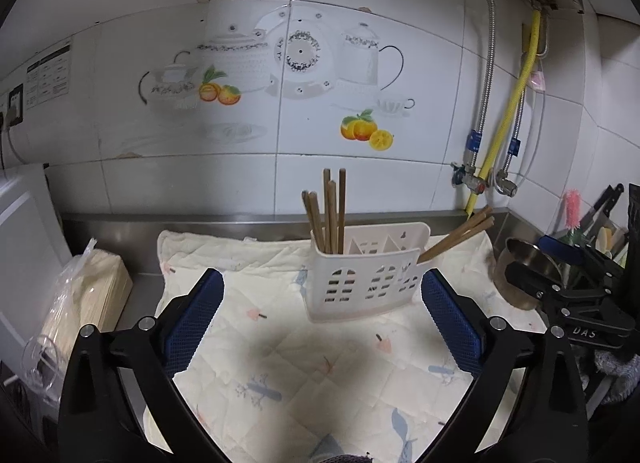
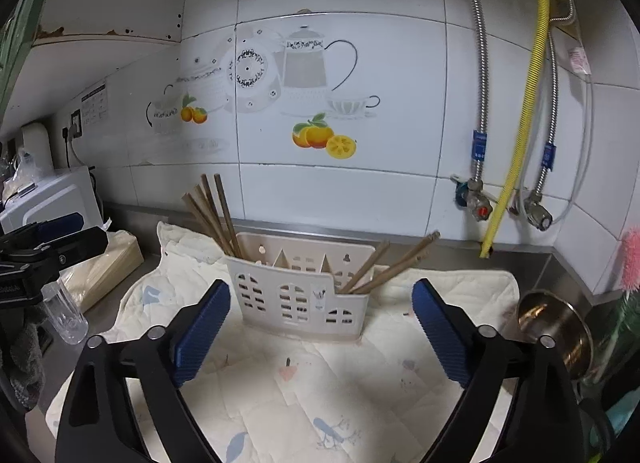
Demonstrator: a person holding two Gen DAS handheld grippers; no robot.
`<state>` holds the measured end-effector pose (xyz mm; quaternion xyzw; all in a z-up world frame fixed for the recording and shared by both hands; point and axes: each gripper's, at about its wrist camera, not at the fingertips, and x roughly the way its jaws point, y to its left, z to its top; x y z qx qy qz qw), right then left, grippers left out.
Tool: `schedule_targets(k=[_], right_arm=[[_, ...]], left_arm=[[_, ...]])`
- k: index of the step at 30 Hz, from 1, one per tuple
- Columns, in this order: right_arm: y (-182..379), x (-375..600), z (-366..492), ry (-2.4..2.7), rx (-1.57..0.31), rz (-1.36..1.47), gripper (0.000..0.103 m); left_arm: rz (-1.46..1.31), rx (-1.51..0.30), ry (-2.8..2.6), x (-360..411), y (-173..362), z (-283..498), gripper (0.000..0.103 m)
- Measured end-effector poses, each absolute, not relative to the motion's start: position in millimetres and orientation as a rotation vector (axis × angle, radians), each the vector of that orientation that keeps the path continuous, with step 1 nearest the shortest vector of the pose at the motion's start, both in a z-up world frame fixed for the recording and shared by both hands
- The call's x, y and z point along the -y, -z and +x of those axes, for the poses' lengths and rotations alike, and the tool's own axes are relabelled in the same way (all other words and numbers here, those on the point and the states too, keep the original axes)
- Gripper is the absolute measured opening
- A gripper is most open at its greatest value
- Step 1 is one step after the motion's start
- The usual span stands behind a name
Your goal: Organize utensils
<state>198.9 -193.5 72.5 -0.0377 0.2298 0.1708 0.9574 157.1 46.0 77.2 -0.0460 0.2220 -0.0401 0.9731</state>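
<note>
- On the quilted mat (image 1: 280,363), the holder (image 1: 366,283) carries both chopstick (image 1: 330,215) bundles.
- Your left gripper (image 1: 322,313) and right gripper (image 2: 322,321) stand wide, empty.
- Sorting looks finished; next, find any stray utensil.

Chopstick (image 1: 328,219) lower ends hidden inside white caddy (image 1: 360,283).

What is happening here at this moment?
A person holds two grippers over a quilted cloth. The left gripper and right gripper are both open and empty. Brown chopsticks already stand in the white utensil holder, some at each end.
</note>
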Motion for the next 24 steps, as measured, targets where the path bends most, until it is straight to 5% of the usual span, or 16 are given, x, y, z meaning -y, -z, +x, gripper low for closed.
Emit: schedule_targets(k=[24], right_arm=[[-29.9, 209.5, 132.5, -0.219, -0.483, -0.072, 0.095]], left_arm=[[-0.088, -0.483, 0.003, -48.9, -33.4, 101.1, 0.098]])
